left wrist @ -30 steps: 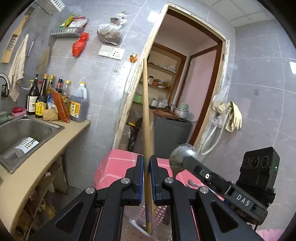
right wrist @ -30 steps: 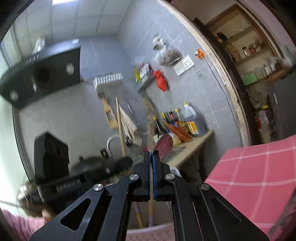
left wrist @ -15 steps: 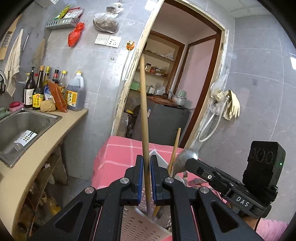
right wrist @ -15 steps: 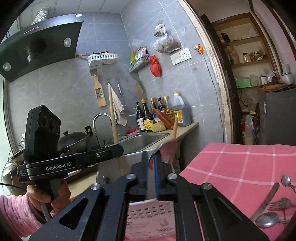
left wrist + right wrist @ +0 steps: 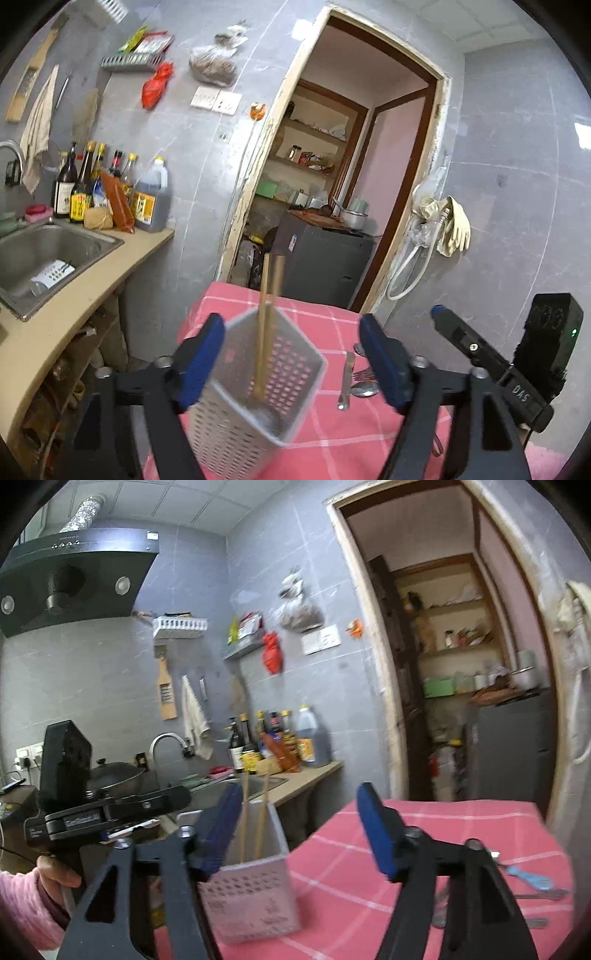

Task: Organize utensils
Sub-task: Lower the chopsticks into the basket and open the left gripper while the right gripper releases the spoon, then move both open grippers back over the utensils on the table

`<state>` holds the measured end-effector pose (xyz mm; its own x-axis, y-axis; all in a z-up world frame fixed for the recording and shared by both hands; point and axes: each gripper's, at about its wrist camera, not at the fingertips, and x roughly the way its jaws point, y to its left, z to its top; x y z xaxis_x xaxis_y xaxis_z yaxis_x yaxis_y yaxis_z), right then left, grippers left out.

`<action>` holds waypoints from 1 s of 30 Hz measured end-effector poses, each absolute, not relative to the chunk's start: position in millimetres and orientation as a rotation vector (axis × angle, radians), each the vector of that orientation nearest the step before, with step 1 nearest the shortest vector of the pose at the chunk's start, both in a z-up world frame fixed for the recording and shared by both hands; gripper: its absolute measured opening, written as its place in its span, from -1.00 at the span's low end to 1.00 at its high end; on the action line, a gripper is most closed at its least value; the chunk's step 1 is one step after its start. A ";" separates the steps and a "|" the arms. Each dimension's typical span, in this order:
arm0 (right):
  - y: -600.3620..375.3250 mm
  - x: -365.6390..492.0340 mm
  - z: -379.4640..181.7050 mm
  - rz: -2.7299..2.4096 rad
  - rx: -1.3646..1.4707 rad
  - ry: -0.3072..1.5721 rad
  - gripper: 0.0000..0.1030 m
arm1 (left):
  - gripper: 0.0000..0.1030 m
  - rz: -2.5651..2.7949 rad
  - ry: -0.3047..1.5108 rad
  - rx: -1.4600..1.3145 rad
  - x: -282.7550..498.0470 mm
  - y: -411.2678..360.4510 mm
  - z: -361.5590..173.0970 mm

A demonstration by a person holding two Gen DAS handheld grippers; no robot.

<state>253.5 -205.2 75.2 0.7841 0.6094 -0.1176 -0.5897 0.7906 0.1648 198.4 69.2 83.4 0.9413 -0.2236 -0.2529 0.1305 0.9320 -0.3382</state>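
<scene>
Left wrist view: the left gripper [image 5: 291, 363] stands wide open and empty, its blue pads either side of the perforated utensil holder [image 5: 255, 398] on the pink checked tablecloth [image 5: 332, 325], with two wooden handles [image 5: 267, 325] standing upright inside. Right wrist view: the right gripper [image 5: 299, 830] is likewise spread wide, holding nothing, above the same holder. Half a second ago both claws were clamped on utensil handles; both are now released, while a knife [image 5: 345, 380], fork and spoon lie on the cloth just beside the holder.

Two wooden handles [image 5: 266, 317] stand in one caddy [image 5: 291, 384] (perforated); one knife [image 5: 345, 380], one fork [image 5: 364, 375], two spoons [image 5: 365, 388] lie beside it.
</scene>
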 end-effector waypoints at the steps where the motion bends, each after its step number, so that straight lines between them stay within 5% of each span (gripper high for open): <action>1: -211.5 251.2 78.9 0.630 0.117 0.167 0.37 | 0.73 -0.185 0.285 -0.314 194.9 62.5 85.1; 5: -242.9 234.9 85.7 0.552 0.100 0.165 0.77 | 0.98 -0.198 0.265 -0.276 182.4 31.1 88.1; 9: -270.8 220.0 91.1 0.488 0.077 0.150 0.98 | 1.00 -0.216 0.263 -0.250 175.6 2.5 85.9; 30: -374.2 236.8 54.1 0.340 0.083 0.306 0.98 | 1.00 -0.289 0.584 -0.177 243.2 -92.0 35.1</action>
<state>236.8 -374.2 54.1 0.8973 0.3406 -0.2808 -0.3157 0.9398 0.1309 243.2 -92.0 35.1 0.7955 -0.3174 -0.5161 0.2181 0.9447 -0.2448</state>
